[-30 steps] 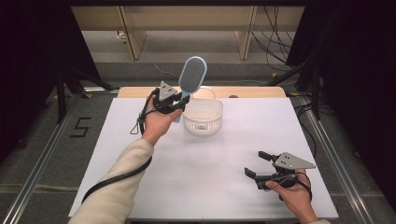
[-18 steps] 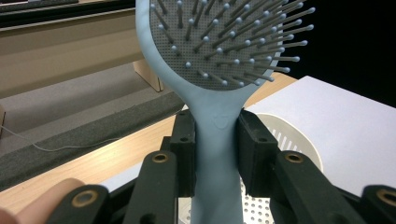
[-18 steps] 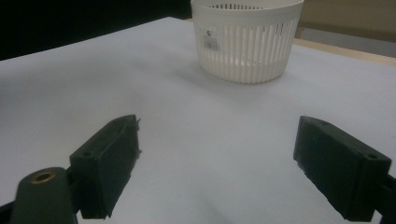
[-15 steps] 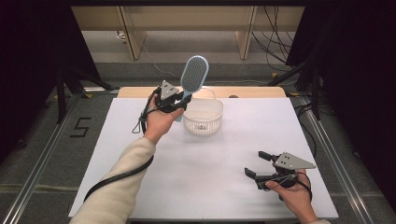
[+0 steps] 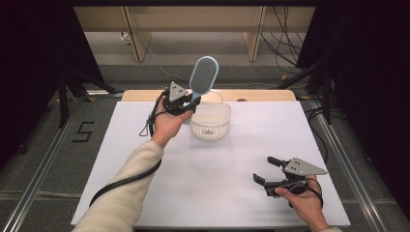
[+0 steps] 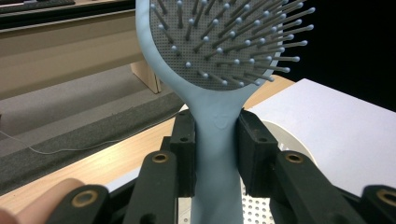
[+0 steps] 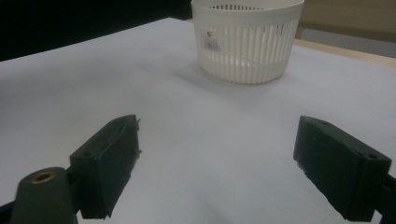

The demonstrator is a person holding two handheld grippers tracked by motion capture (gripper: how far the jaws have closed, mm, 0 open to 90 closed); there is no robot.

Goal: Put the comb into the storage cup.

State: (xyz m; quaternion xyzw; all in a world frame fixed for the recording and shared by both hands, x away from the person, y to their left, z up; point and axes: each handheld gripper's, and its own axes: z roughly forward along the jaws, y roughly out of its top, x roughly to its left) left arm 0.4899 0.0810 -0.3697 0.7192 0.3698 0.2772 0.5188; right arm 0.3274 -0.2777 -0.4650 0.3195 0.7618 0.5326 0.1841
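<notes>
A light blue hairbrush [image 5: 203, 77] stands upright in the air, its handle clamped by my left gripper [image 5: 186, 104]. It hangs just left of and above a white slotted basket [image 5: 211, 120] at the back of the table. In the left gripper view the black jaws press on both sides of the hairbrush handle [image 6: 217, 154], with the bristled head [image 6: 224, 42] above and the basket's rim [image 6: 292, 137] below right. My right gripper [image 5: 267, 170] rests low near the table's front right, open, with nothing between its fingers. The right gripper view looks across the table at the basket [image 7: 246, 39].
A white sheet [image 5: 212, 164] covers the table, with a wooden edge [image 5: 261, 94] along the back. Black curtains stand left and right. Wooden shelf legs [image 5: 138, 34] and cables lie on the floor behind.
The left gripper has carried the hairbrush slightly to the right, closer over the basket. The right gripper has stayed in place.
</notes>
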